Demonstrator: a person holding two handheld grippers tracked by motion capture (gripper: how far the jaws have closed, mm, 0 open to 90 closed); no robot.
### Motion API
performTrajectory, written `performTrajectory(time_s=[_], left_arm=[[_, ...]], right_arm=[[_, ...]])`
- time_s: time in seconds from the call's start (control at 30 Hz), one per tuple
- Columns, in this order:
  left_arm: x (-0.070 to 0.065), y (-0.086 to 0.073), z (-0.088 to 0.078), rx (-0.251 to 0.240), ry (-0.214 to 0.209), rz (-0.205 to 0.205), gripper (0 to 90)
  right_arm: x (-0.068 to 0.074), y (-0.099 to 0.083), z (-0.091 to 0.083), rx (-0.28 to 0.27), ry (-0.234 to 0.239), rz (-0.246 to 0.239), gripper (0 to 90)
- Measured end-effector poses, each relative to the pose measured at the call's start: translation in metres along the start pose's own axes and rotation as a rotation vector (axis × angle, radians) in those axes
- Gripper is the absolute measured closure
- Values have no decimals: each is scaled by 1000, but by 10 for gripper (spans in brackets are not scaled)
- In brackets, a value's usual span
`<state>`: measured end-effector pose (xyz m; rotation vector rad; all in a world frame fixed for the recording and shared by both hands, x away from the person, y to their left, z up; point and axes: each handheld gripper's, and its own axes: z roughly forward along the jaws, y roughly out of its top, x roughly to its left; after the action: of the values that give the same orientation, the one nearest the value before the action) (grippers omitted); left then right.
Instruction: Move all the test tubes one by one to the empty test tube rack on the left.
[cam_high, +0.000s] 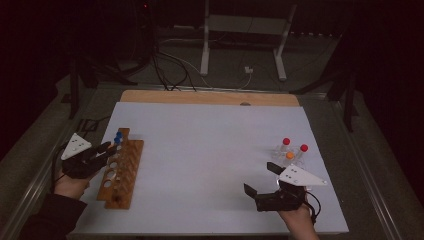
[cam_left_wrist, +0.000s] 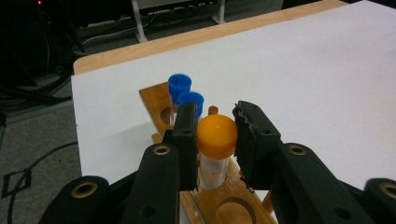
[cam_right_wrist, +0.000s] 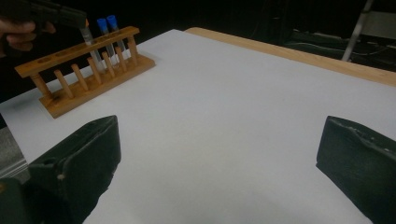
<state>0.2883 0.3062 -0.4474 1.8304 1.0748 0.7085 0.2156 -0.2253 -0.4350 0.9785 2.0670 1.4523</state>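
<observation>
— Black jaws of the left gripper (cam_left_wrist: 215, 135) are seen clamped on a clear tube with a round orange cap (cam_left_wrist: 215, 135). How is the tube described?

— An upright glass body is seen, its lower end entering a hole of the wooden rack (cam_high: 121, 168) near the white table's (cam_high: 210, 165) left edge, beside two blue-capped tubes (cam_left_wrist: 185, 93).

— And the right gripper (cam_high: 264, 180)?

— It is held wide apart, with nothing between its jaws, by the near right corner.

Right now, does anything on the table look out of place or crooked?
Only slightly: the orange-capped tube held in the left gripper leans as it enters the wooden rack, unlike the two upright blue-capped tubes. The loose tubes are gathered near the right gripper.
</observation>
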Motion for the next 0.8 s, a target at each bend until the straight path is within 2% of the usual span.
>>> performTrajectory(time_s=[0.23,0.33,0.43,0.47,0.5,0.6,0.67,0.8], left_arm=[[-5,-2,1,18,20,26,710],[-6,-1,1,24,12,27,686],[-8,0,1,42,-7,23,574],[-9,1,0,47,0,28,503],[-12,3,-3,36,14,31,409],[-18,9,-13,-3,-9,3,243],[-23,12,-19,-24,-41,-16,164],[-40,18,-29,-67,-124,4,100]], right_arm=[[0,0,0,0,-1,-1,0],[0,0,0,1,-1,-1,0],[-1,0,-1,-1,-2,1,0],[-1,1,-1,-1,-3,0,0],[-1,1,-2,-4,-4,2,0],[-1,1,-3,-8,-7,3,0],[-2,2,-4,-10,-8,2,0],[-5,3,-7,-22,-20,4,0]])
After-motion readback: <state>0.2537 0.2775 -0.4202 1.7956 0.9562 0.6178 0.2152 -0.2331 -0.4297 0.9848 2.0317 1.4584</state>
